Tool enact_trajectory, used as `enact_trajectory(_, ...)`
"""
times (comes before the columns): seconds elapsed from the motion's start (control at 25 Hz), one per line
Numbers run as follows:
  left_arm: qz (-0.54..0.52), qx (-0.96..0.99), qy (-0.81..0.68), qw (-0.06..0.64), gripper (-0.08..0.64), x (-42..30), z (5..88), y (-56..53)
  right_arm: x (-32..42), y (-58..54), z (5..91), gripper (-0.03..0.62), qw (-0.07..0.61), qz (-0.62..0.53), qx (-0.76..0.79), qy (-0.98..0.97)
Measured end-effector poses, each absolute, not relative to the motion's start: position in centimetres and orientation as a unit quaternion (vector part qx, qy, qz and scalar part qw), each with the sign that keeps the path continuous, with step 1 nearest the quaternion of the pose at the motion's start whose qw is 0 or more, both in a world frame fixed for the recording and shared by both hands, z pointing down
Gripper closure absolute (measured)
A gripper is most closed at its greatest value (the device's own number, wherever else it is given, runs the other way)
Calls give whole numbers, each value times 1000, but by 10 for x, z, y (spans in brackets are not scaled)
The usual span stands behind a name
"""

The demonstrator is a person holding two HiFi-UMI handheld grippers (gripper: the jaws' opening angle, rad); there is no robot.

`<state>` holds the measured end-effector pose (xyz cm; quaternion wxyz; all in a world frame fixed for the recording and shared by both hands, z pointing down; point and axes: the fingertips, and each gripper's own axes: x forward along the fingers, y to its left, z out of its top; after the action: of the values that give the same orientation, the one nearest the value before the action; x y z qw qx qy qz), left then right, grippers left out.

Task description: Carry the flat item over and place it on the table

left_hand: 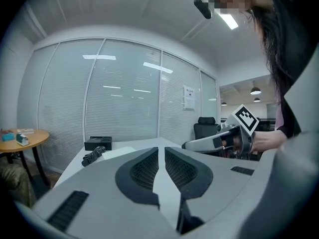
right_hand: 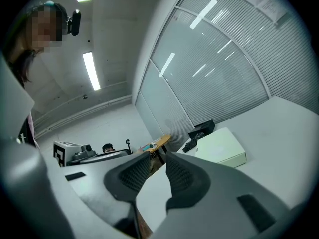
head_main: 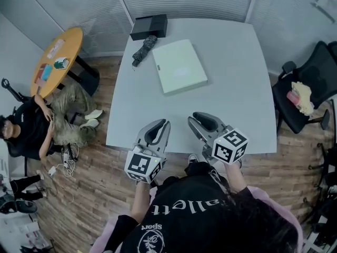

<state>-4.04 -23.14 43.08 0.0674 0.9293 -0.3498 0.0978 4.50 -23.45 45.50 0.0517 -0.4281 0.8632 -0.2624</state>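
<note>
Pale green flat box (head_main: 179, 66) is already lying on the tabletop (head_main: 231, 88), upper middle of the head view, well away from both claws. Left claw (head_main: 162, 124) is clenched on nothing. Right claw (head_main: 199, 118) is nearly closed, slim gap, also empty. Main risk imo: reaching back in and shoving the box into the folded umbrella (head_main: 144, 50) beside it.

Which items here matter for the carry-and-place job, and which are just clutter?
Job:
- flat pale-green box
- grey table

Lying about:
- black box
- folded umbrella
- round wooden table
- office chair
</note>
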Motion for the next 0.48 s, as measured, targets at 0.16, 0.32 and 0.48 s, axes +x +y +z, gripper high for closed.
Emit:
enact_trajectory(0.16, 94, 936, -332, 68, 503, -50, 429, -212, 33, -213, 455, 495, 48, -257, -443, 857)
enact_trajectory(0.32, 92, 943, -315, 65, 503, -69, 426, -186, 10, -184, 454, 518, 49, -259, -453, 852)
enact_trajectory(0.48, 85, 945, -308, 65, 503, -97, 424, -160, -17, -156, 454, 532, 44, -256, -466, 846)
